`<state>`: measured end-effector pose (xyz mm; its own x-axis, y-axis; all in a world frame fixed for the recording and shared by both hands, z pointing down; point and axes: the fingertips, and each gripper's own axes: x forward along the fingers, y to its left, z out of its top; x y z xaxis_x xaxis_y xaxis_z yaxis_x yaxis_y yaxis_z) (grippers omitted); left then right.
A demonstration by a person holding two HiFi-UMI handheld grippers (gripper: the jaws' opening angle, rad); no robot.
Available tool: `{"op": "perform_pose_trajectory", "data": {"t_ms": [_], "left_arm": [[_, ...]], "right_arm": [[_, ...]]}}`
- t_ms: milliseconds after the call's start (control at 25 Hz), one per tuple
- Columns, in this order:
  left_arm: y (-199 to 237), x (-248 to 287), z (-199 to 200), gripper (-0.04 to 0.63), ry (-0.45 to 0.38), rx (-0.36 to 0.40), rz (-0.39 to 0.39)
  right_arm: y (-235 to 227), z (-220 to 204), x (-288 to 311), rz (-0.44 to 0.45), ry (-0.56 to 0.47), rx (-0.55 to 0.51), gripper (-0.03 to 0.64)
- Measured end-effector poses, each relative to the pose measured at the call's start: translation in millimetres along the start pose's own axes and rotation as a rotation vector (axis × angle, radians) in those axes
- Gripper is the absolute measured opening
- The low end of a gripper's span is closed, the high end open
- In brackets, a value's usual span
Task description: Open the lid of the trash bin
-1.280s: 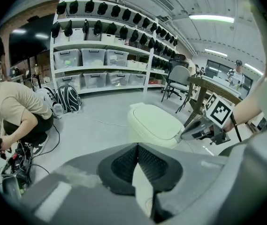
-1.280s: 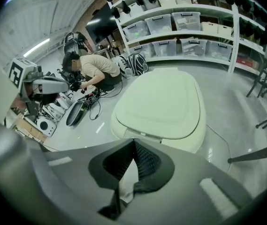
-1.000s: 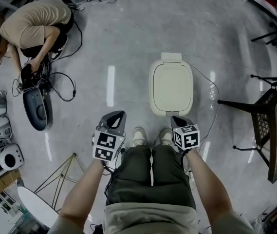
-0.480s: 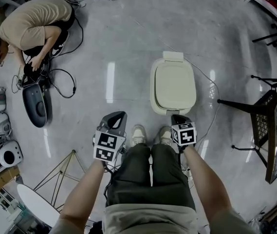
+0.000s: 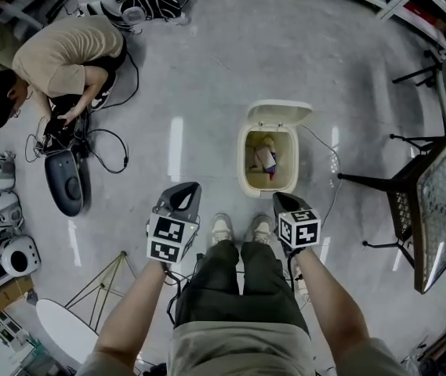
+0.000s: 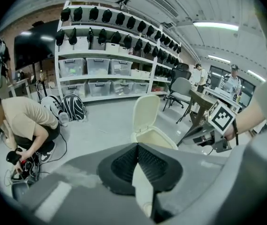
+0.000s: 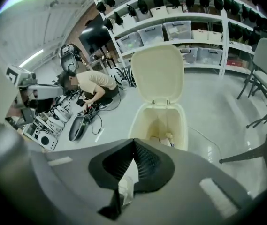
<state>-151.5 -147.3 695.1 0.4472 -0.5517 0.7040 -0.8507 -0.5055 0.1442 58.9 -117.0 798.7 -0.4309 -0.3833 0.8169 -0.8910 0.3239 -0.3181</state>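
The cream trash bin (image 5: 242, 160) stands on the floor just ahead of my shoes, and trash shows inside it. Its lid (image 5: 279, 114) is raised upright at the far side. The lid also appears in the left gripper view (image 6: 145, 112) and the right gripper view (image 7: 157, 71). My left gripper (image 5: 185, 192) hovers near the bin's left, its jaws closed on a pale smooth piece (image 6: 140, 182). To the bin's near right, my right gripper (image 5: 284, 202) is shut on a crumpled white scrap (image 7: 126, 185). Neither gripper touches the bin.
A person (image 5: 58, 49) crouches at the far left over cables and a dark device (image 5: 64, 180). A mesh metal table (image 5: 434, 202) stands at the right. A white cable (image 5: 331, 157) runs beside the bin. A wire stand (image 5: 97, 288) is at my near left. Shelves (image 6: 105, 64) line the wall.
The bin's lid has swung from flat shut to upright, which uncovers the trash inside. Both grippers stay close to where they were.
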Motion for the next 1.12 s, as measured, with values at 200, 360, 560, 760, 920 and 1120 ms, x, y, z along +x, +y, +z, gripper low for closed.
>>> {"op": "perform_pose_trajectory", "data": {"t_ms": [200, 360, 560, 760, 920, 1120], "left_arm": [[2, -45, 82, 0.002, -0.083, 0.044, 0.014], [-6, -85, 149, 0.002, -0.163, 0.083, 0.022], [-27, -140, 222, 0.002, -0.274, 0.098, 0.024], [-37, -194, 286, 0.002, -0.381, 0.152, 0.050], [-63, -232, 322, 0.002, -0.453, 0.204, 0.036], [-95, -277, 352, 0.002, -0.530, 0.255, 0.037]], "right_arm": [[25, 83, -79, 0.042, -0.118, -0.017, 0.003], [45, 147, -147, 0.064, -0.231, -0.054, 0.003], [77, 216, -233, 0.097, -0.372, -0.117, 0.003], [111, 272, -317, 0.112, -0.507, -0.168, 0.003], [133, 296, -382, 0.113, -0.604, -0.227, 0.003], [163, 317, -458, 0.102, -0.738, -0.323, 0.003]]}}
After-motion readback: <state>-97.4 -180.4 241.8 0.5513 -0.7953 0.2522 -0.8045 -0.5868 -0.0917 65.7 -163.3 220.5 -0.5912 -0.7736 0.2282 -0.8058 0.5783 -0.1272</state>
